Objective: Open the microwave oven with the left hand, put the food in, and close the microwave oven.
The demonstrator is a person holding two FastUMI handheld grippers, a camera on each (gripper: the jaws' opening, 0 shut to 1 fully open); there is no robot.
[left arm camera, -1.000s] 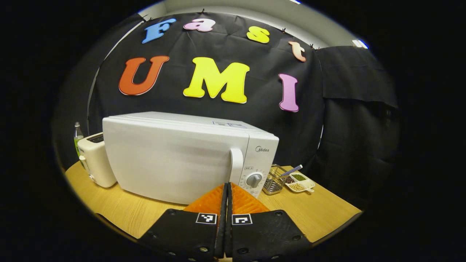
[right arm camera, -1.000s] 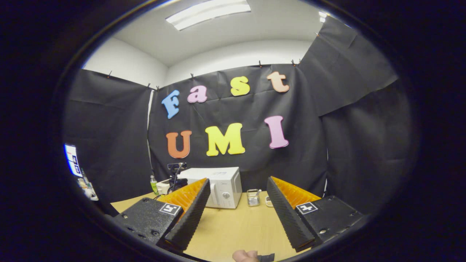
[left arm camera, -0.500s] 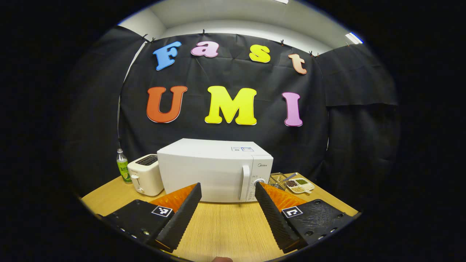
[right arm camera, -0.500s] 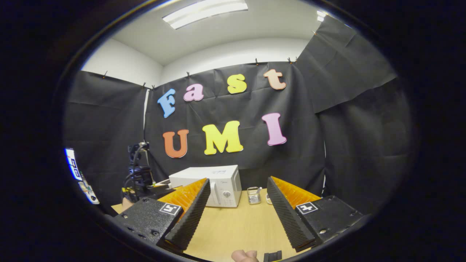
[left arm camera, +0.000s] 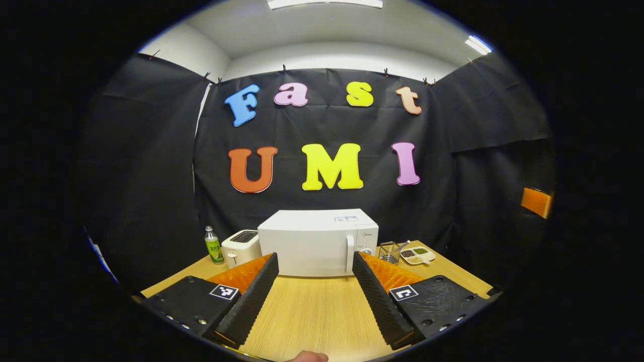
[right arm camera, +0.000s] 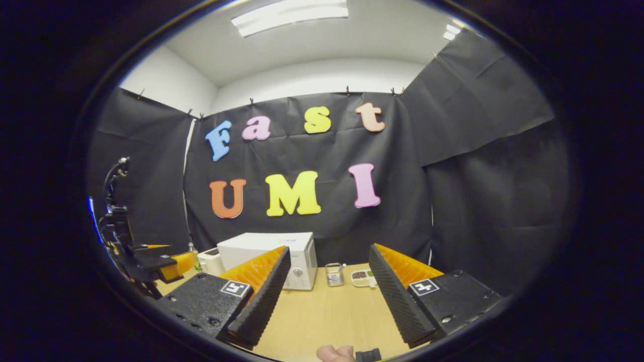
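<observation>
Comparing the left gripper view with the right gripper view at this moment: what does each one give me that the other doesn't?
Particular to the left gripper view: the left gripper, open, squarely facing the closed microwave, door handle in plain sight.
Particular to the right gripper view: the right gripper, open, with the left gripper seen side-on at far left and the microwave angled, partly behind a finger.
Shared: microwave, toaster, wire basket, divided dish, table.
</observation>
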